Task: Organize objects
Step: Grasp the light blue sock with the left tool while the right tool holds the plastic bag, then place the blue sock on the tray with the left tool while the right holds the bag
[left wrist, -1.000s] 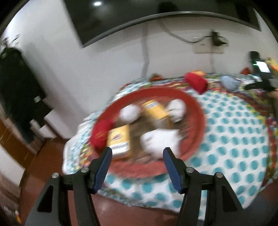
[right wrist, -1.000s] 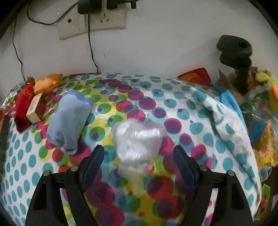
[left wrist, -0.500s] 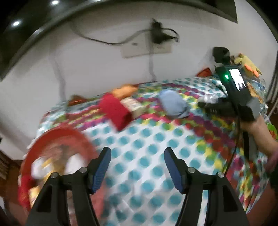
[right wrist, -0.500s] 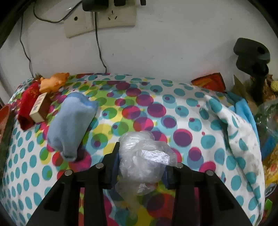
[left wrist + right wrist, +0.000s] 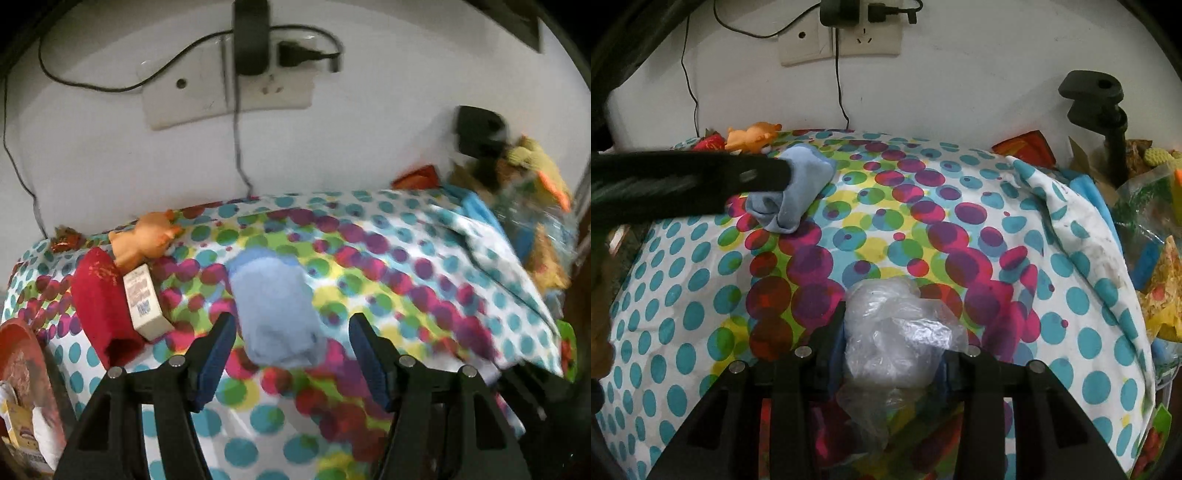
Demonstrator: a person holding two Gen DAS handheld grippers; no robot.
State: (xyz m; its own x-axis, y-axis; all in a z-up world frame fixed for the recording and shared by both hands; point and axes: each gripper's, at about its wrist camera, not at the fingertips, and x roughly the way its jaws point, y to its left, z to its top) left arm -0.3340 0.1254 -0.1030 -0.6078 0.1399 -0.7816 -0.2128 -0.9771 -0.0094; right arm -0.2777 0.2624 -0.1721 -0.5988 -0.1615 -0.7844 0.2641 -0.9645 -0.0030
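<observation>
Your right gripper (image 5: pixel 892 354) squeezes the crumpled clear plastic bag (image 5: pixel 897 332); your left gripper (image 5: pixel 290 354) gapes wide at the blue sock (image 5: pixel 275 306). The small box's (image 5: pixel 142 301) print is unreadable.

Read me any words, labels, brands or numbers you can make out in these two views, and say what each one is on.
Nothing can be read for certain.
Small cream box beside the red cloth: dark print and a square code, too blurred to read.
Yellow packet in the red tray: label too blurred.
Red packet by the wall: print too small.
</observation>
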